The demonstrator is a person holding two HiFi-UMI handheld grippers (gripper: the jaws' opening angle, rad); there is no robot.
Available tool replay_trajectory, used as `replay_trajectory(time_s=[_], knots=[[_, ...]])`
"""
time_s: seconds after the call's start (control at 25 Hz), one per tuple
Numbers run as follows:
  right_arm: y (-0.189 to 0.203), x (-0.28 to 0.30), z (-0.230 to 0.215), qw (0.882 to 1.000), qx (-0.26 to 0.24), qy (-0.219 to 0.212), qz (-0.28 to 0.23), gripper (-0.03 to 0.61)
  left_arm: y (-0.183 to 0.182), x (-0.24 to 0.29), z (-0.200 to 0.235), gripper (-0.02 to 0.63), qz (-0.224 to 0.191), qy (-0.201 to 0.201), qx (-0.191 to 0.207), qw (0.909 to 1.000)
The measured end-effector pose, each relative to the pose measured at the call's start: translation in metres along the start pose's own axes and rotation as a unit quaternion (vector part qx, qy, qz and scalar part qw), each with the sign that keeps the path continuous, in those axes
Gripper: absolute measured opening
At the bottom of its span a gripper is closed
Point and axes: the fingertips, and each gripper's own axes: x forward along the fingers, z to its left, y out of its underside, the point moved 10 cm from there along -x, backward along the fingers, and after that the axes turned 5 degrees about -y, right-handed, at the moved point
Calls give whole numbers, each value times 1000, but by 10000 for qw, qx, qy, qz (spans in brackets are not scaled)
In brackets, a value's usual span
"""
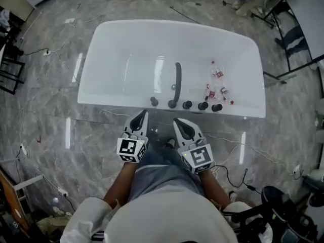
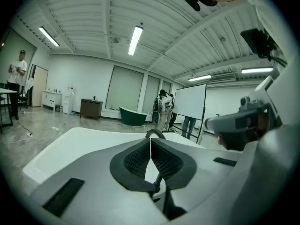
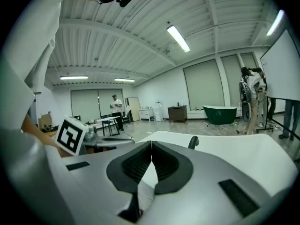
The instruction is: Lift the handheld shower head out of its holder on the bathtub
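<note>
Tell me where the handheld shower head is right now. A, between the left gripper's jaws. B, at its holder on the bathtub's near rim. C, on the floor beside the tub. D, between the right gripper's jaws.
B: the dark handheld shower head sits at the near rim of the bathtub, while the left gripper and right gripper are short of it, jaws together and empty.

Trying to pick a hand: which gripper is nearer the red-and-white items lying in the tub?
Right. The right gripper is outside the rim, down-left of the items; the left gripper is farther left.
</note>
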Motion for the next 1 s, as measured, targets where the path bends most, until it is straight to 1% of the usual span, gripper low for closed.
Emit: replay_trajectory(time_s=[0.12, 0.2, 0.28, 0.32, 0.36, 0.4, 0.48, 0.6, 0.68, 0.76, 0.84, 0.88, 0.92, 1.0], knots=[[16, 65, -30, 9997, 103, 222, -43, 18, 44, 64, 50, 20, 166, -142, 85, 9997], [32, 110, -54, 9994, 88, 342, 9, 18, 83, 114, 81, 20, 367, -282, 157, 9988], [52, 155, -73, 9992, 64, 381, 60, 18, 128, 162, 113, 25, 558, -366, 149, 9977], [62, 176, -79, 9992, 59, 390, 79, 18, 152, 182, 129, 58, 651, -361, 106, 9972], [72, 196, -83, 9991, 63, 415, 91, 18, 175, 201, 144, 132, 748, -331, 39, 9966], [83, 214, -87, 9989, 59, 448, 99, 18, 199, 219, 157, 173, 841, -286, -22, 9960], [111, 249, -93, 9987, 38, 488, 158, 18, 246, 253, 180, 181, 1002, -185, -10, 9948], [162, 297, -105, 9987, 32, 504, 105, 18, 314, 302, 207, 189, 1220, -38, 136, 9924], [191, 323, -114, 9980, 114, 588, 225, 18, 353, 331, 221, 190, 1356, 51, 181, 9906], [214, 340, -121, 9965, 221, 708, 392, 18, 383, 355, 230, 190, 1466, 121, 240, 9888], [230, 349, -127, 9963, 221, 758, 340, 18, 405, 370, 235, 189, 1587, 111, 302, 9868], [235, 351, -128, 9963, 213, 772, 319, 18, 411, 374, 236, 167, 1644, 88, 351, 9857], [237, 351, -128, 9962, 217, 785, 321, 18, 413, 374, 237, 159, 1713, 74, 409, 9843], [235, 345, -125, 9958, 259, 798, 361, 18, 407, 370, 236, 152, 1843, 51, 462, 9818]])
